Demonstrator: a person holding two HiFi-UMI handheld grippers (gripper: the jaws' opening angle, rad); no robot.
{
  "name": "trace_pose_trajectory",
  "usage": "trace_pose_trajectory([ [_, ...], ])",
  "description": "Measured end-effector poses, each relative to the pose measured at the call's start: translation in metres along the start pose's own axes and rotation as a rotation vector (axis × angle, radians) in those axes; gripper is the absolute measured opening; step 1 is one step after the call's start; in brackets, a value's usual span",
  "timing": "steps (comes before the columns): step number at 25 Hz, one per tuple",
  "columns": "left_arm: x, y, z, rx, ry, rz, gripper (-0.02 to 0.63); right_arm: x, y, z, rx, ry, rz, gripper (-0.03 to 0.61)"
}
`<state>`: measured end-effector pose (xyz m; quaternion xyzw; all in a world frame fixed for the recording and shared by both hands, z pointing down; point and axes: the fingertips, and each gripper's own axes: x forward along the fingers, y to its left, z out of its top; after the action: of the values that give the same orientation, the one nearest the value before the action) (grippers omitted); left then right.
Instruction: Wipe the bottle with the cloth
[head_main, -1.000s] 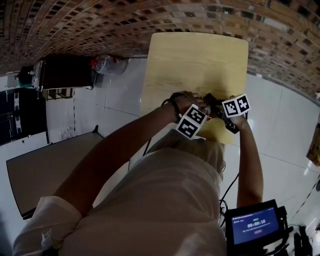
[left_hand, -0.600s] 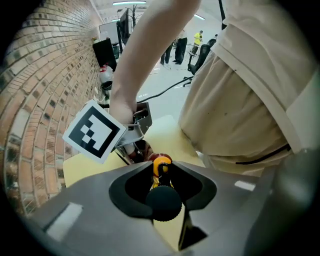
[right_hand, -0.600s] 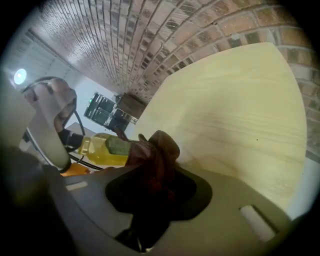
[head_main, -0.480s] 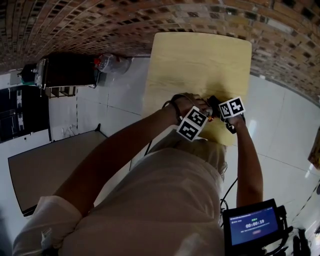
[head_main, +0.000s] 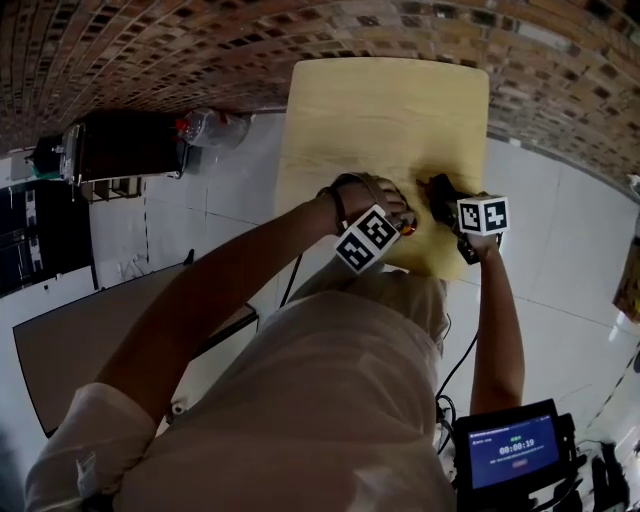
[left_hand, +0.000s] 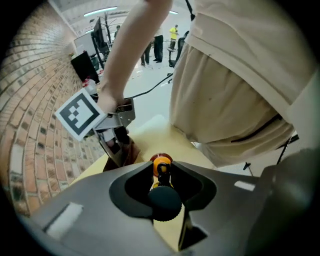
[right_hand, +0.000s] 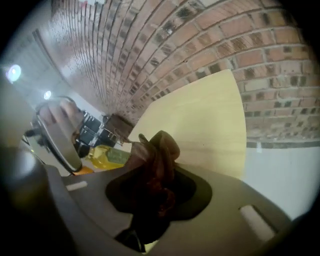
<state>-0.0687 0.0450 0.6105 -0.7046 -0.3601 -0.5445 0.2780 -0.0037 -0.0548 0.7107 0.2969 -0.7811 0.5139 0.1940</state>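
The bottle (right_hand: 106, 156) holds yellow liquid and has an orange cap (left_hand: 161, 163); it stands near the front edge of the yellow table (head_main: 390, 110). My left gripper (left_hand: 161, 169) points steeply down from above and is shut on the bottle's neck, just under the cap. My right gripper (right_hand: 157, 152) is shut on a bunched dark brown cloth (right_hand: 159, 160) and sits just to the right of the bottle. In the left gripper view the cloth (left_hand: 128, 153) hangs beside the bottle. In the head view the cloth (head_main: 441, 192) shows dark ahead of the right marker cube (head_main: 483, 215).
A brick wall (right_hand: 200, 45) runs behind the table. The far half of the table top (right_hand: 200, 120) is bare wood. White tiled floor (head_main: 560, 270) surrounds the table. A dark cabinet (head_main: 125, 145) stands at the left, and a small screen (head_main: 515, 452) hangs at the person's right side.
My right gripper with the cloth has moved to the right and a little lower, away from the left gripper. The left gripper's marker cube has rolled while staying in place on the bottle.
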Motion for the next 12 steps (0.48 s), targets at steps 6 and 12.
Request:
trace_pose_trajectory([
  [6,0.002,-0.011,-0.001,0.205,0.013,0.002,0.124,0.001,0.061,0.007,-0.023,0.051,0.284,0.098],
  [12,0.006,-0.018,0.005,0.336,0.044,-0.006,0.123,0.019,0.095,-0.002,-0.217,0.123,0.404,0.098],
])
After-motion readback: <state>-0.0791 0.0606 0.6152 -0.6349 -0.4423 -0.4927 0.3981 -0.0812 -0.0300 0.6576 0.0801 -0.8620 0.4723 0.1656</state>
